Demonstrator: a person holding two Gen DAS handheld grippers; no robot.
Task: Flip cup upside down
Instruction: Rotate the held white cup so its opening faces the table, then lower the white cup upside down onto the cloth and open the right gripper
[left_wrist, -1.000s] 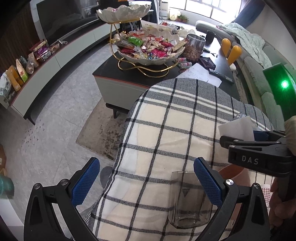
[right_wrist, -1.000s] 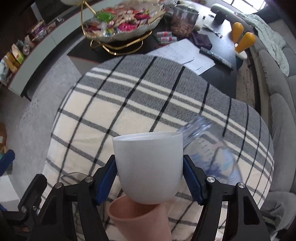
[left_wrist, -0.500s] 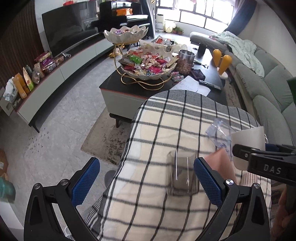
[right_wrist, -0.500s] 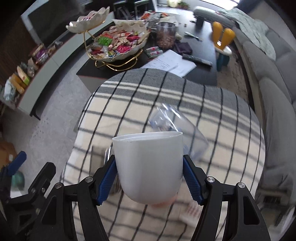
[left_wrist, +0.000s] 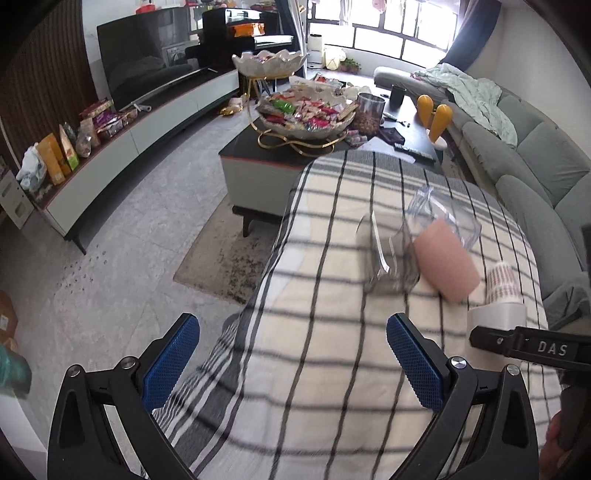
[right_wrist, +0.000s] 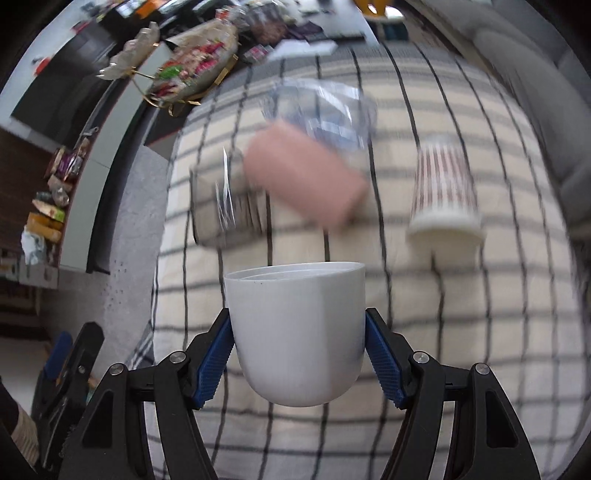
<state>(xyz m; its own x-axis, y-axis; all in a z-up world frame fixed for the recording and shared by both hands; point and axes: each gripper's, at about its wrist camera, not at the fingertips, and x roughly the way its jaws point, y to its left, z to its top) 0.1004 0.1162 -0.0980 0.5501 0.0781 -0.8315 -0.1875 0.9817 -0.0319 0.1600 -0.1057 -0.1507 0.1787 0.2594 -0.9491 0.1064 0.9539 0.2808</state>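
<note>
My right gripper (right_wrist: 299, 350) is shut on a white cup (right_wrist: 295, 332), held upright by its sides above the checked cloth (right_wrist: 461, 332). The cup's edge (left_wrist: 496, 314) shows in the left wrist view beside the right gripper's black arm. My left gripper (left_wrist: 291, 363) is open and empty, low over the near left part of the cloth (left_wrist: 332, 332). A pink cup (left_wrist: 445, 258) lies on its side on the cloth; it also shows in the right wrist view (right_wrist: 306, 177).
On the cloth lie a clear glass (left_wrist: 388, 254), a clear measuring cup (left_wrist: 443, 210) and a red-patterned paper cup (left_wrist: 502, 280), mouth down in the right view (right_wrist: 443, 188). Beyond stand a dark coffee table (left_wrist: 251, 147) with a snack bowl (left_wrist: 306, 114), and a grey sofa (left_wrist: 535, 173).
Both grippers have pulled back and up from the cups. The right gripper has swung the white cup clear of the pink cup and tilted left; the paper cup has come into view.
</note>
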